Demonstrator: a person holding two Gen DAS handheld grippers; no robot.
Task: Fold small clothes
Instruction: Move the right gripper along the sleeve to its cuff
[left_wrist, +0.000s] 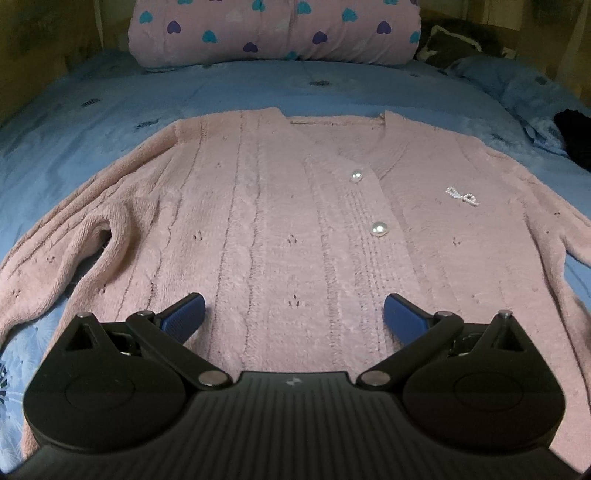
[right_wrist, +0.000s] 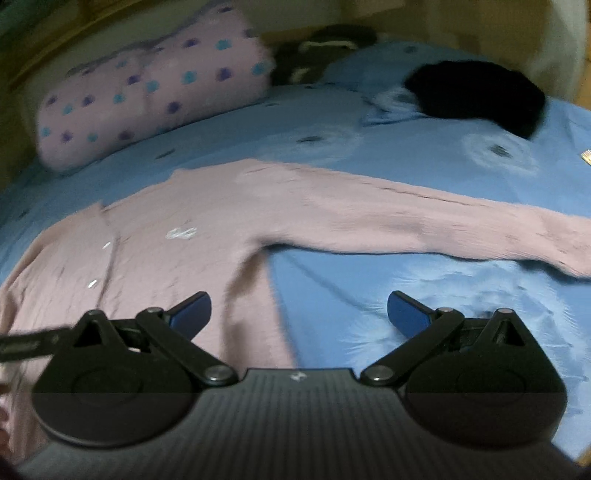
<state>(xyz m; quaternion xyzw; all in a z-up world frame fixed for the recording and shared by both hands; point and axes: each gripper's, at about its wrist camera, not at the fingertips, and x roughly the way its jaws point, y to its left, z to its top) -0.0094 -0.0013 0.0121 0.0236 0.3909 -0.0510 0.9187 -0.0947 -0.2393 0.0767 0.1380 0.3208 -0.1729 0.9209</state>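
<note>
The pink sweater (left_wrist: 280, 206) lies flat on the blue bed (left_wrist: 110, 99). Its right sleeve (right_wrist: 461, 229) points toward the right edge, nearest the right gripper (right_wrist: 299, 310). Both the right and left gripper (left_wrist: 294, 314) are wide and hold nothing.

The left gripper (left_wrist: 294, 312) has a matte black body with fine ribs along its middle plate, a small pale mark near the front edge of that plate, and one round black housing at each side of the plate. From silver screws beside the plate, two black link arms go out to blue fingers (left_wrist: 186, 314) with a fine grooved surface, and more silver pins sit on the triangular black brackets outside them. The right gripper (right_wrist: 299, 312) has the same black ribbed plate, round housings, silver screws and blue fingers (right_wrist: 406, 314).
</note>
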